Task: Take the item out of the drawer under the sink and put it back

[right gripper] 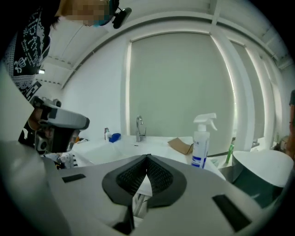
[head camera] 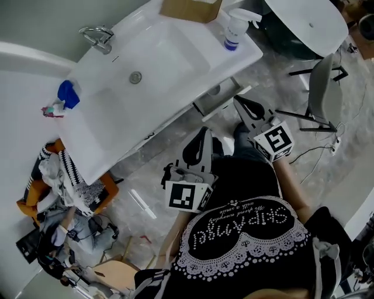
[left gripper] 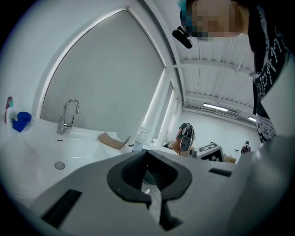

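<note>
The white sink (head camera: 169, 55) fills the upper left of the head view. Below its front edge a grey drawer (head camera: 221, 100) sticks out a little, and something round and pale (head camera: 214, 91) shows in it; I cannot tell what it is. My right gripper (head camera: 237, 100) is raised just beside the drawer, level with the sink's rim, its jaws shut and empty (right gripper: 147, 157). Nearer the body, my left gripper (head camera: 205, 131) points toward the sink front. Its jaws meet at the tips with nothing between them (left gripper: 147, 151).
A spray bottle (head camera: 234, 32) and a cardboard box (head camera: 190, 9) stand on the sink's far corner, a tap (head camera: 99, 38) and a blue object (head camera: 68, 93) at its left. A chair (head camera: 324, 93) is at the right, a pile of clothes (head camera: 64, 181) on the floor left.
</note>
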The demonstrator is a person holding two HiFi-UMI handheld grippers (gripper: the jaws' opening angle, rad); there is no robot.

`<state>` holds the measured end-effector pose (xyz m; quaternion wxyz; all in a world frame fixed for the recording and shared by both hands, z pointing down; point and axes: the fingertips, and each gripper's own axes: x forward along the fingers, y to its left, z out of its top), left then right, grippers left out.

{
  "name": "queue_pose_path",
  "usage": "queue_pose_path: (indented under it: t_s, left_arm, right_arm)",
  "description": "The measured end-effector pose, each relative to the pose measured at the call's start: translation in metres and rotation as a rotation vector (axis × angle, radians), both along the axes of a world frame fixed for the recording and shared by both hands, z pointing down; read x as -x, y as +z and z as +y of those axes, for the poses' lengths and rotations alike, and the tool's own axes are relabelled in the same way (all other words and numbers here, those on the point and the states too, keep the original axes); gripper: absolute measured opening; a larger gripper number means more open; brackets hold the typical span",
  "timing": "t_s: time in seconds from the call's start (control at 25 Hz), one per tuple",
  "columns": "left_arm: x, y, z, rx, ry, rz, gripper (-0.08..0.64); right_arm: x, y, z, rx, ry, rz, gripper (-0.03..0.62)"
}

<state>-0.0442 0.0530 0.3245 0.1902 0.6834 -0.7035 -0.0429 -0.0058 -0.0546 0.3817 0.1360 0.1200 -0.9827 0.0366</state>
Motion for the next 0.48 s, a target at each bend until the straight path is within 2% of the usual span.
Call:
queue_pose_path:
  t_s: [0.2, 0.48]
  left_arm:
    - [0.001, -0.003, -0.006, -0.004, 0.010, -0.020, 0.005]
    - [-0.001, -0.013, -0.013, -0.044, 0.031, -0.063, 0.005]
  right_arm:
    - [-0.017, -0.035, 0.001, -0.014, 0.072, -0.079, 0.017]
    - [-0.037, -0.074, 0.014, -0.047, 0.082, -0.166, 0.017]
